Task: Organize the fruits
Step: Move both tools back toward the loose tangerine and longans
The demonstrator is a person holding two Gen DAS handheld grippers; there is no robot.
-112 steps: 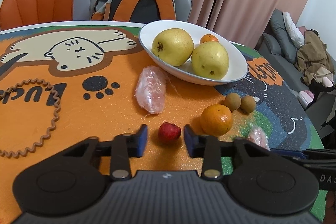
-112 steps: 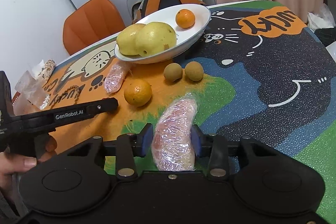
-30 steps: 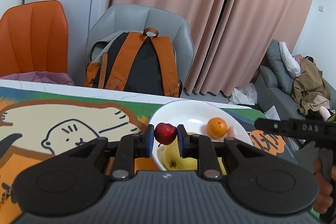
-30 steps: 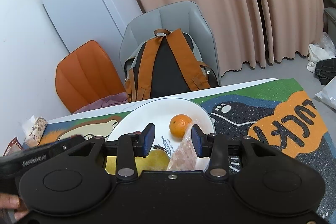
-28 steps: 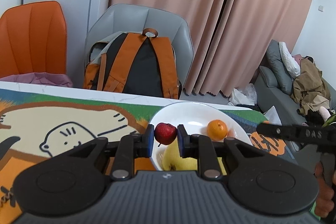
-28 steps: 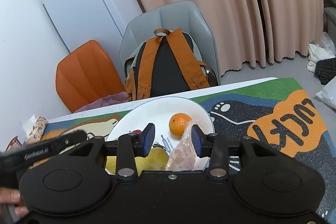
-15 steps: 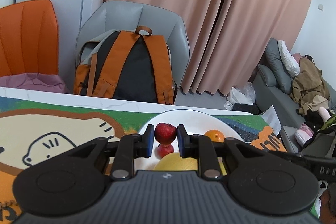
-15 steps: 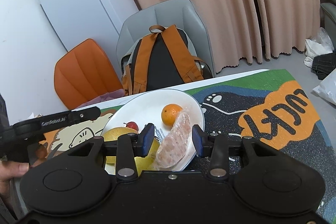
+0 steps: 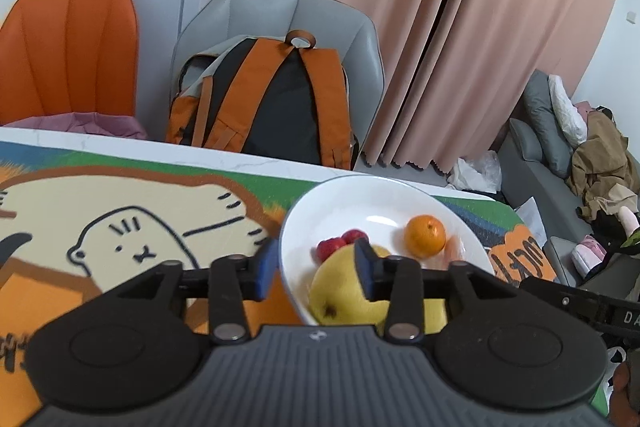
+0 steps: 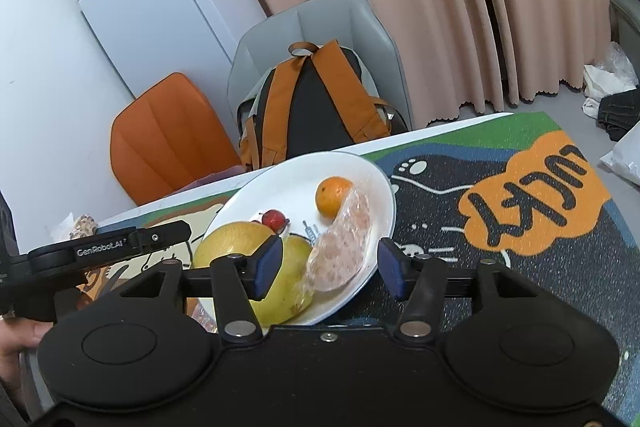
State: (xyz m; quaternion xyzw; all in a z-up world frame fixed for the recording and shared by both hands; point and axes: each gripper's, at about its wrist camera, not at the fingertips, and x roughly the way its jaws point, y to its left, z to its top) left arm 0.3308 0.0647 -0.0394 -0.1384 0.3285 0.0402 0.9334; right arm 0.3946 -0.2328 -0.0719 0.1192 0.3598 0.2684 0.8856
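A white bowl point(image 9: 360, 195) point(image 10: 288, 183) on the cartoon mat holds yellow pears point(image 9: 340, 295) point(image 10: 224, 243), an orange point(image 9: 425, 235) point(image 10: 333, 190), small red fruit point(image 9: 340, 241) point(image 10: 273, 218) and a plastic-wrapped pink fruit piece point(image 10: 340, 243). My left gripper point(image 9: 316, 267) is open and empty above the bowl's near left rim. My right gripper point(image 10: 326, 267) is open and empty, just above the wrapped piece lying in the bowl. The left gripper's arm also shows in the right wrist view point(image 10: 104, 247).
A grey chair with an orange and black backpack point(image 9: 264, 99) point(image 10: 312, 99) stands behind the table, with an orange chair point(image 9: 68, 47) to its left. A white fridge point(image 10: 160, 27) stands at the wall. A sofa with clothes point(image 9: 580, 155) is at the right.
Both grippers have opened. The red fruit has dropped from the left gripper into the bowl, and the wrapped piece has left the right gripper and lies in the bowl.
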